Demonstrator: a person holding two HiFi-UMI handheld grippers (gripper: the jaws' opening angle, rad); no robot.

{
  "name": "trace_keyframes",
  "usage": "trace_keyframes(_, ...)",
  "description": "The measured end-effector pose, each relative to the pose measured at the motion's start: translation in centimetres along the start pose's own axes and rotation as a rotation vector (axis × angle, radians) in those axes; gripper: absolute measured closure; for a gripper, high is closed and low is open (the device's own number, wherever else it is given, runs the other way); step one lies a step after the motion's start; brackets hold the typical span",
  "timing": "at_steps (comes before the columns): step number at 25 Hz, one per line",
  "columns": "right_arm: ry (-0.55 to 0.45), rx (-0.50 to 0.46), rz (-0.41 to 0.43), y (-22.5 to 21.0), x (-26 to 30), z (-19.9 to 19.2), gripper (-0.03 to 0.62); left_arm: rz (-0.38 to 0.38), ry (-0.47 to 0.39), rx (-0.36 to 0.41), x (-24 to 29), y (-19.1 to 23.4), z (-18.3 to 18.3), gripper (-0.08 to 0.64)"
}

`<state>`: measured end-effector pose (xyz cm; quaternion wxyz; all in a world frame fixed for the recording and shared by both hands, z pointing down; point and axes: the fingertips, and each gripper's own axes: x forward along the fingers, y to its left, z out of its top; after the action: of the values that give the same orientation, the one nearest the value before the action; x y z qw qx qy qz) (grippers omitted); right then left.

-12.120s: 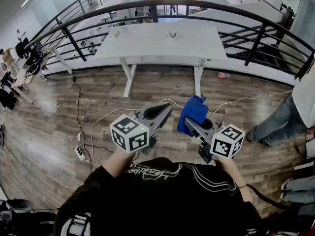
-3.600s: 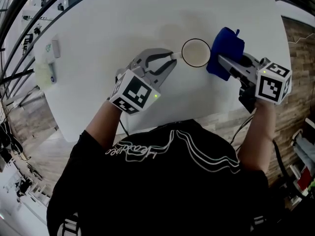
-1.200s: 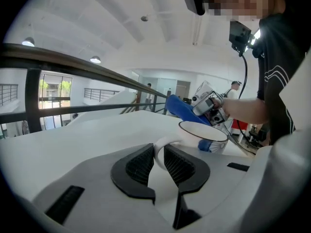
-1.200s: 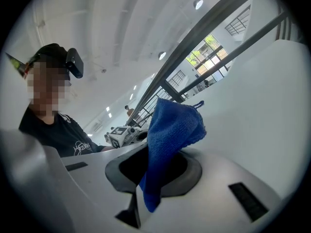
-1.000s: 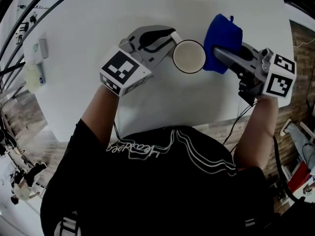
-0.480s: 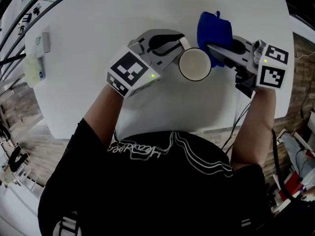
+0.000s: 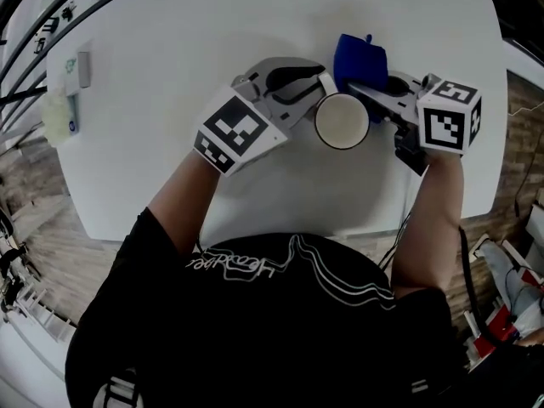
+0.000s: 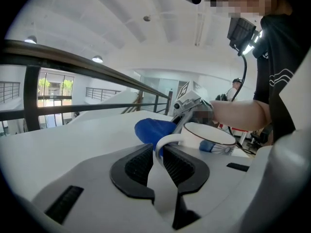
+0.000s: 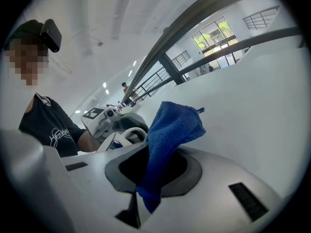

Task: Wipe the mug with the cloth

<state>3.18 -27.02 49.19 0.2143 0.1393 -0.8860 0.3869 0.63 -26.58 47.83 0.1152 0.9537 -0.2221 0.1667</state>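
The mug (image 7: 342, 121) stands upright on the white surface (image 7: 212, 24), mouth up, its handle (image 8: 164, 141) turned leftward into the left hand-held gripper (image 7: 317, 83), whose jaws have just been closing and now pinch that handle. Just beyond the rim, on the far right side, hangs the blue cloth (image 7: 359, 56), clamped in the right hand-held gripper (image 7: 367, 90), the nearer one for wiping; whether cloth meets mug I cannot tell
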Motion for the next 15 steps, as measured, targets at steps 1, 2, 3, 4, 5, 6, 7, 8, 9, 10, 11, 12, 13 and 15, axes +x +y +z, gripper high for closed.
trace_keyframes(1,-0.003,0.000,-0.007,-0.1,0.0,0.1,0.541,0.008,0.003,0.003,0.0,0.1,0.0,0.499)
trace_keyframes(2,-0.012,-0.001,-0.017,-0.1,-0.1,0.2,0.541,0.022,0.007,0.009,-0.1,0.3,0.0,0.487)
trace_keyframes(3,-0.026,-0.005,-0.031,-0.1,-0.4,0.3,0.541,0.041,0.011,0.018,-0.2,0.4,0.0,0.468)
trace_keyframes(4,-0.044,-0.010,-0.050,0.0,-0.9,0.5,0.541,0.059,0.016,0.028,-0.4,0.5,0.1,0.456)
trace_keyframes(5,-0.066,-0.018,-0.072,0.1,-1.5,0.6,0.541,0.074,0.020,0.035,-0.6,0.5,0.1,0.456)
trace_keyframes(6,-0.092,-0.027,-0.099,0.2,-2.3,0.8,0.541,0.085,0.025,0.036,-0.9,0.4,0.0,0.454)
trace_keyframes(7,-0.121,-0.037,-0.128,0.3,-3.0,1.1,0.541,0.092,0.029,0.033,-1.3,0.4,-0.1,0.451)
trace_keyframes(8,-0.152,-0.049,-0.155,0.5,-3.8,1.3,0.541,0.099,0.033,0.029,-1.8,0.5,-0.3,0.449)
trace_keyframes(9,-0.183,-0.062,-0.182,0.8,-4.5,1.6,0.541,0.107,0.035,0.025,-2.4,0.6,-0.5,0.449)
trace_keyframes(10,-0.212,-0.078,-0.208,1.2,-5.3,1.8,0.541,0.118,0.036,0.023,-3.0,0.7,-0.6,0.448)
trace_keyframes(11,-0.237,-0.099,-0.235,1.7,-6.0,1.9,0.541,0.132,0.033,0.022,-3.6,0.6,-0.6,0.449)
trace_keyframes(12,-0.254,-0.123,-0.264,2.4,-6.8,1.9,0.541,0.148,0.028,0.019,-4.3,0.5,-0.4,0.449)
trace_keyframes(13,-0.262,-0.151,-0.295,3.2,-7.5,1.8,0.541,0.164,0.019,0.012,-5.1,0.1,-0.2,0.449)
trace_keyframes(15,-0.265,-0.211,-0.357,5.1,-8.9,1.4,0.541,0.186,0.005,-0.013,-6.7,-1.3,0.5,0.449)
